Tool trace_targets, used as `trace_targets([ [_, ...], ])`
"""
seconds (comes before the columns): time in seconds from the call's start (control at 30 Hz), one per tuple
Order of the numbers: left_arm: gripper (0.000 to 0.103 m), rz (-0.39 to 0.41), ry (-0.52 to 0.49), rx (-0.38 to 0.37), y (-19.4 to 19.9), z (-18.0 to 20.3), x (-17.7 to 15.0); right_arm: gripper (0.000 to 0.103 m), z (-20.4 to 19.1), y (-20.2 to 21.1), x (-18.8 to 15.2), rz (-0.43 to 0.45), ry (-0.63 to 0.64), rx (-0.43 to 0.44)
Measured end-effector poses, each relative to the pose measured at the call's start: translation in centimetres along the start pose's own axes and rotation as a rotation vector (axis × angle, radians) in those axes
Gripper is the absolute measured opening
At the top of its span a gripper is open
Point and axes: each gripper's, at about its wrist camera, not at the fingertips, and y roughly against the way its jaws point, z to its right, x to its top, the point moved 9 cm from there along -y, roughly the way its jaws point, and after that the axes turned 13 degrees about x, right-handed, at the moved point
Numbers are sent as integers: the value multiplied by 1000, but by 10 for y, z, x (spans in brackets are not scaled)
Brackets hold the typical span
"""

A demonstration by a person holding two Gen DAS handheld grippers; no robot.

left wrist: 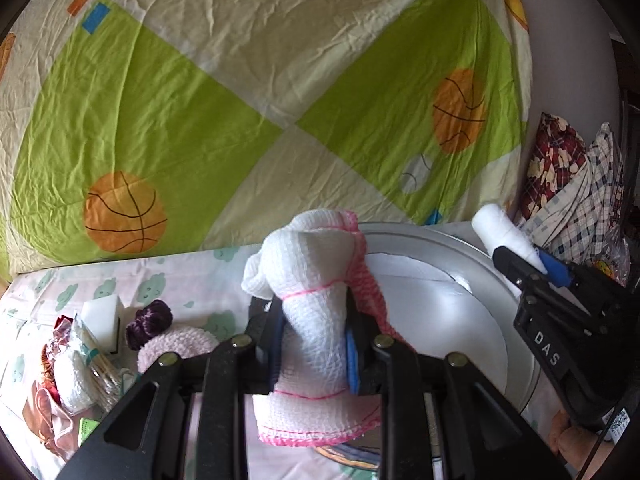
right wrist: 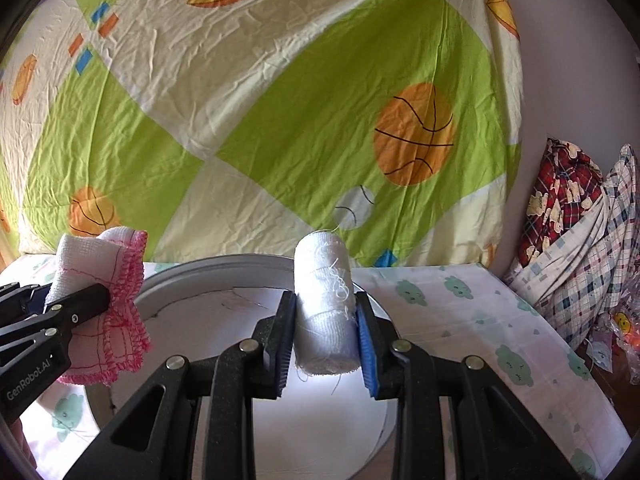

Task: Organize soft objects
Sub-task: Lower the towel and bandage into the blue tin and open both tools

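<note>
My left gripper (left wrist: 314,344) is shut on a white mesh cloth with pink stitched edges (left wrist: 312,272); the cloth stands up between the fingers and hangs below them. It also shows at the left of the right wrist view (right wrist: 108,296). My right gripper (right wrist: 326,344) is shut on a white gauze roll (right wrist: 325,300), held upright over a round white bin (right wrist: 192,280). In the left wrist view the right gripper (left wrist: 520,256) and its roll (left wrist: 500,232) are at the right, above the bin's rim (left wrist: 448,240).
A table with a cloud-print cloth (right wrist: 480,320) carries the bin. At its left lie a white sponge block (left wrist: 102,312), a purple scrunchie (left wrist: 150,322), a pink fuzzy pad (left wrist: 176,346) and packets (left wrist: 72,380). A basketball-print sheet (left wrist: 240,100) hangs behind. Plaid bundles (right wrist: 580,240) sit at the right.
</note>
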Motion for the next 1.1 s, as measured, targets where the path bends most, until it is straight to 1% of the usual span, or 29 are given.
trace_targets([
  [0.27,23,-20,-15,-29,-15,29,-3,31,16,-14,-10,-52,-14,-19],
  [0.53,23,-45,-49,-67,-29,47,-17,31,21,-32,-27,-134,-71,11],
  [0.6,23,-66,-45,-84,-33,50,-21,31,20,-34,-30,-144,-67,10],
  [0.8,24,-91,-54,-52,-40,48,-30,31,16,-37,-34,-158,-60,16],
  [0.83,26,-92,-52,-47,-41,46,-31,31,15,-38,-34,-160,-60,17],
  [0.87,33,-84,-57,-36,-41,45,-31,31,15,-38,-34,-161,-59,17],
  [0.9,37,-68,-65,-19,-40,43,-31,31,15,-38,-35,-163,-59,19],
  [0.93,49,-50,-67,2,-38,41,-30,31,14,-38,-35,-163,-61,22],
  [0.97,65,-37,-61,22,-35,37,-30,32,14,-38,-35,-160,-63,26],
  [1.0,74,-26,-47,29,-33,34,-29,33,14,-38,-35,-161,-64,25],
  [1.03,87,-17,-25,35,-30,29,-27,39,14,-37,-35,-163,-63,20],
  [1.07,94,-4,-1,56,-28,22,-25,51,14,-37,-34,-163,-60,16],
  [1.1,97,10,18,71,-25,16,-23,64,14,-36,-33,-159,-56,8],
])
